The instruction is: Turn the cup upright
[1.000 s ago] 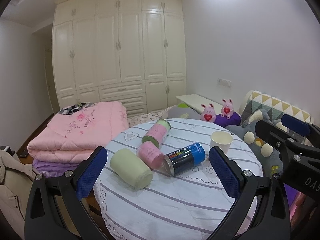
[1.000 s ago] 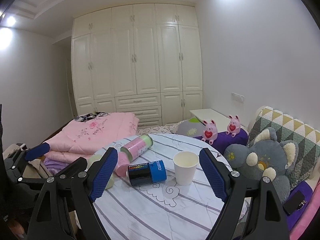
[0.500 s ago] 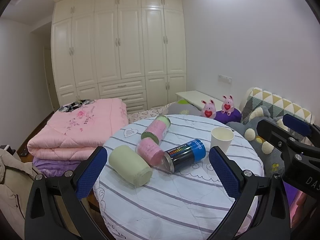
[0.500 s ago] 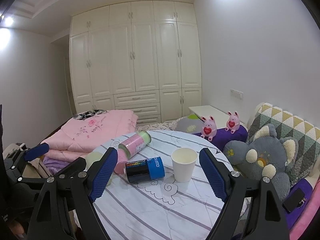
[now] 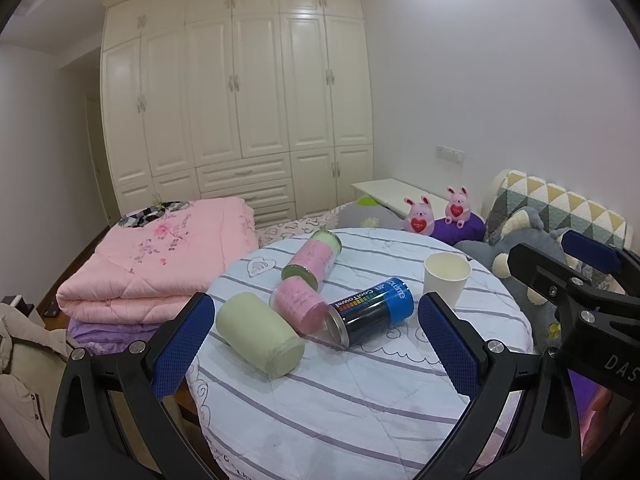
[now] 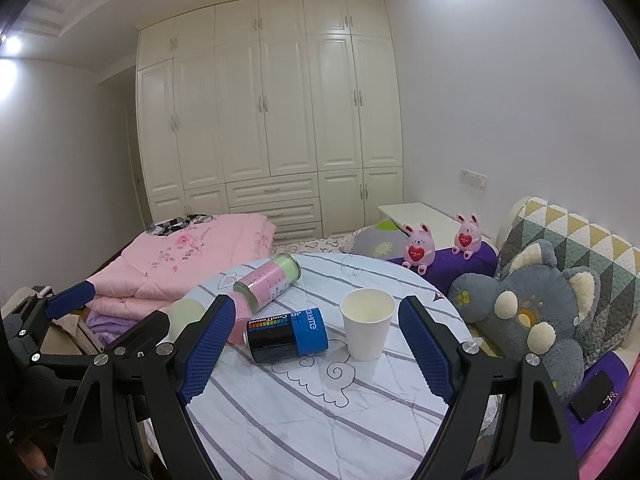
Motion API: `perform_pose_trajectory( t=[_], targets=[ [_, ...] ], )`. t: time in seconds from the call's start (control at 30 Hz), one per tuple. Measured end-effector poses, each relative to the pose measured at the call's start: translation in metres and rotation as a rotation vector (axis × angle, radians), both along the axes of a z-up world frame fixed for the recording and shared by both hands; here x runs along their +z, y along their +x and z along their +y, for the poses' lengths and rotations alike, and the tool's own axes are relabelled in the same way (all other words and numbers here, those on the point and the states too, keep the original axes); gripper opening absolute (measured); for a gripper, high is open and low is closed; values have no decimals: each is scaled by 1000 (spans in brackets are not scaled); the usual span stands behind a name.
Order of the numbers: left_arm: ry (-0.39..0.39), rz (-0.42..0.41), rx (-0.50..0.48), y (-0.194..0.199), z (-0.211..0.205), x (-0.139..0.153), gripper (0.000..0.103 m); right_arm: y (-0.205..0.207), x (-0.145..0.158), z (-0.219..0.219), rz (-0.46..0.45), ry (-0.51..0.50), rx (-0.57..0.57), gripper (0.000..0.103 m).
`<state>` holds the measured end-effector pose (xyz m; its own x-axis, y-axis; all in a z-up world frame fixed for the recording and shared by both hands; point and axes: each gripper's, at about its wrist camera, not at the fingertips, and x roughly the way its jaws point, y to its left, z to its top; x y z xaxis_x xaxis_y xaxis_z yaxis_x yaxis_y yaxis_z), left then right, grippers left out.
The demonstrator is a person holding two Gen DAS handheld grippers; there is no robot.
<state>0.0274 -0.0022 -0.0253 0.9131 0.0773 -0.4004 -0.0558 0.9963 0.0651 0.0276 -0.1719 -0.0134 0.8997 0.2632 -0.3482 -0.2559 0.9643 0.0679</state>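
The white paper cup (image 6: 367,334) stands upright, mouth up, on the round striped surface (image 6: 340,408), toward its right side and just beside the blue-and-black can (image 6: 287,334), which lies on its side to the cup's left. Past the can lie a pink bottle (image 5: 298,306) and a pink jar with a pale green lid (image 5: 314,258), both tipped over and close together. A pale green cup (image 5: 260,336) lies on its side at the left edge of the surface.

The right gripper (image 6: 310,354) is spread wide with nothing between its fingers, the paper cup and the can framed in its gap. The left gripper (image 5: 312,348) is likewise wide open and empty, with the green cup and the can framed between its blue pads.

Behind the surface sit a folded pink quilt (image 5: 160,264), two pink rabbit toys (image 6: 418,248) and a grey plush elephant (image 6: 532,312).
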Motion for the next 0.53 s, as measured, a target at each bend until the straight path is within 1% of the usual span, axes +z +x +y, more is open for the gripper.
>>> perform_pose_trajectory(
  t=[0.33, 0.53],
  targets=[
    [2, -3, 13, 9, 0, -1, 103, 9, -2, -4, 0, 9, -8, 85],
    [-4, 18, 20, 18, 0, -4, 103, 21, -10, -9, 22, 22, -17, 85]
  ],
)
